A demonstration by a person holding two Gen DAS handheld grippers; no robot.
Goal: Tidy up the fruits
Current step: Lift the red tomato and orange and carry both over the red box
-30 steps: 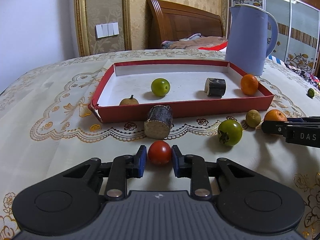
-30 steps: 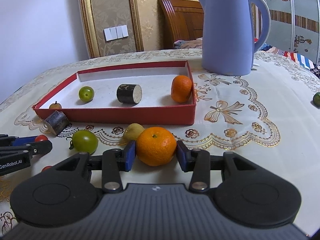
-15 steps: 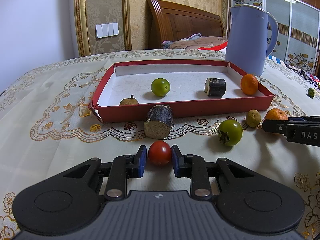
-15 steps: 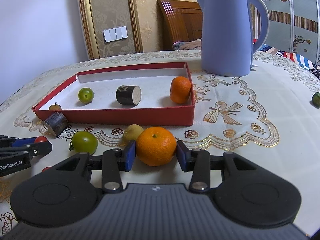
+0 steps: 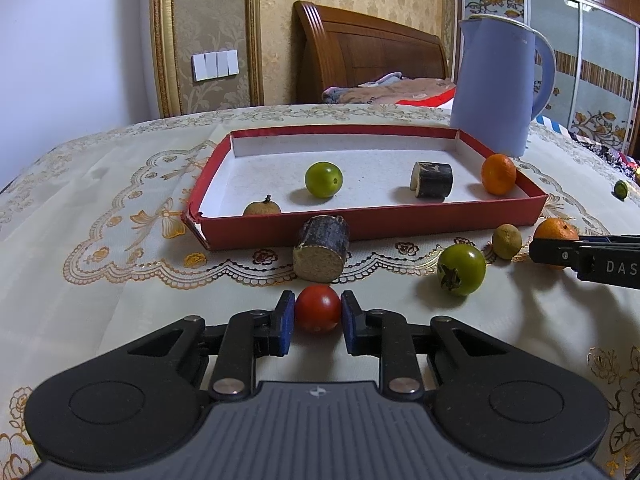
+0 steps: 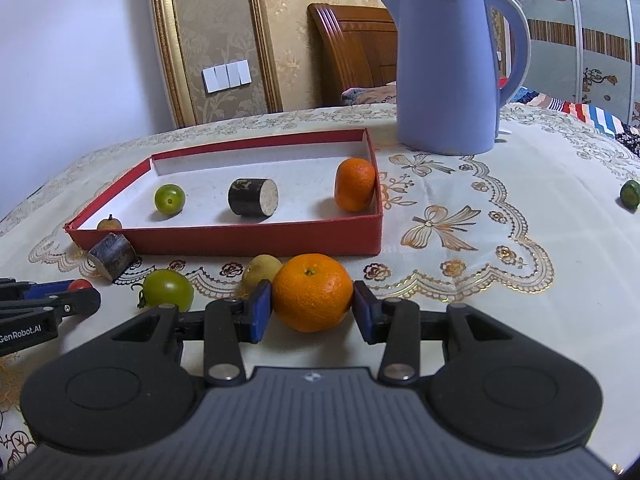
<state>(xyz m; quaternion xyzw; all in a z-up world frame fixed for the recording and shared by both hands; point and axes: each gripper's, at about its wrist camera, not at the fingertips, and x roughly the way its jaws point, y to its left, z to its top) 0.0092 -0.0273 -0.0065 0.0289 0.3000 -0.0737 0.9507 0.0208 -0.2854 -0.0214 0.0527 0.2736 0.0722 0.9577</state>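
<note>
Embroidered tablecloth (image 5: pixel 120 280), kettle (image 6: pixel 448 68) — log piece (image 5: pixel 320 254) before tray (image 5: pixel 372 226)

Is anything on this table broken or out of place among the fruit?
Yes. The red tray has a torn, ragged front left corner. A small green fruit sits alone far off to the right, away from the rest. Two dark cut stalk pieces, one in the tray and one in front of it, look unlike the round fruits.
</note>
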